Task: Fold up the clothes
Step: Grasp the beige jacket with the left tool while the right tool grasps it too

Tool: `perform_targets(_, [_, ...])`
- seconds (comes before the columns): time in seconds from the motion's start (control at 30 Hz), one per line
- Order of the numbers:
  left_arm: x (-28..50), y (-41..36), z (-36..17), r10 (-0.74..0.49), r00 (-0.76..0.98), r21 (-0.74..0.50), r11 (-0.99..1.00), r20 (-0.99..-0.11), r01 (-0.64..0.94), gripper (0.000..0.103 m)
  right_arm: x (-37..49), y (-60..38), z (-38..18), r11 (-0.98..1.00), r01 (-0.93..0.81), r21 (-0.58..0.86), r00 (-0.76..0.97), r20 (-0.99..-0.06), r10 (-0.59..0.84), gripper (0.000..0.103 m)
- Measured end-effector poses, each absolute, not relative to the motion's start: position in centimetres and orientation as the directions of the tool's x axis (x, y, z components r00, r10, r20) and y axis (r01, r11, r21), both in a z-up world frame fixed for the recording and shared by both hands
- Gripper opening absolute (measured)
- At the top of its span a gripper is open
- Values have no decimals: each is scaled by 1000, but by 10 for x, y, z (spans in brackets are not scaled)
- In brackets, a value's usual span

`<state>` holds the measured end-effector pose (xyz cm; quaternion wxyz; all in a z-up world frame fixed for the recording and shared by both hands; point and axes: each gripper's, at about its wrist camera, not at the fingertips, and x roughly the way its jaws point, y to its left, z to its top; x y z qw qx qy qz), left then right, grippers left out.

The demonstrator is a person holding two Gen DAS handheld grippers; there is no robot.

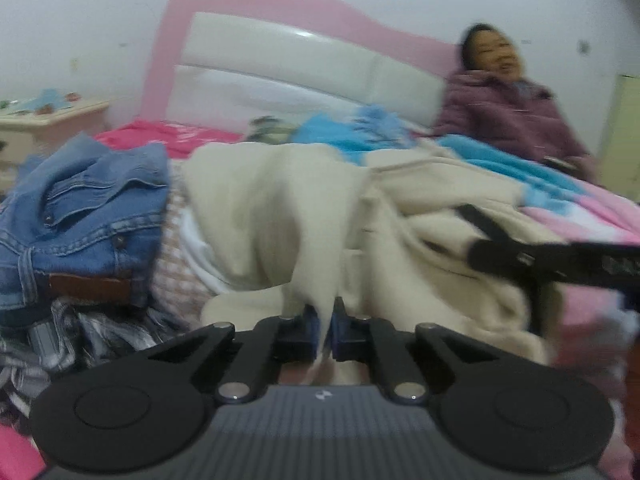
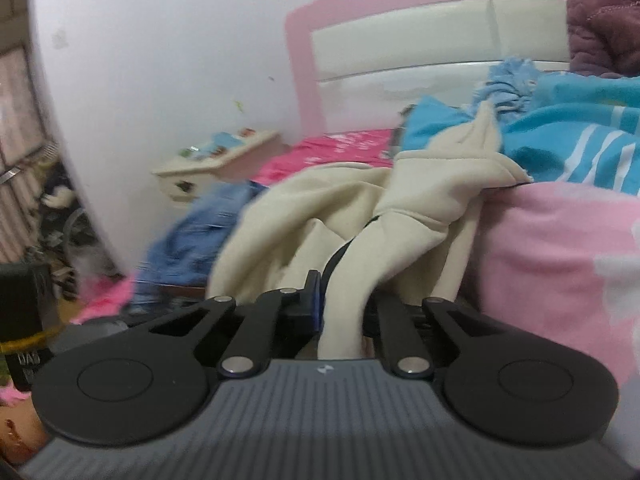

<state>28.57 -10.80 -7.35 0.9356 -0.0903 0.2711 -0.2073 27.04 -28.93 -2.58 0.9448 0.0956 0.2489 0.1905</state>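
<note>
Cream fleece garment [image 1: 288, 208], heaped mid-frame on the pink bed [image 1: 592, 216], is pinched by both the left hand-held gripper [image 1: 326, 334] and right hand-held gripper [image 2: 340, 312]; the pick-up step looks under way, and next likely comes lifting and spreading it flat.

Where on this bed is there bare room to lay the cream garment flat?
The only open patch is the pink blanket, right of the cream garment and below the blue-striped blanket. The left is crowded: denim jacket on a checked pile. Both the left gripper and right gripper pinch the cream cloth.
</note>
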Motion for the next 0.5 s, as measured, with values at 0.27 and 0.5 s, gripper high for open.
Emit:
perform_targets(0.27, [219,-100,-73,-599,667,-401,798,-442,451,6,210,-264,-23,829,-413,377,735,-399,548,6])
perform_targets(0.5, [137,-83,-79,-686,604,-517,717,-405,468,5,129,-246,-25,761,-455,463,687,-362,630,6])
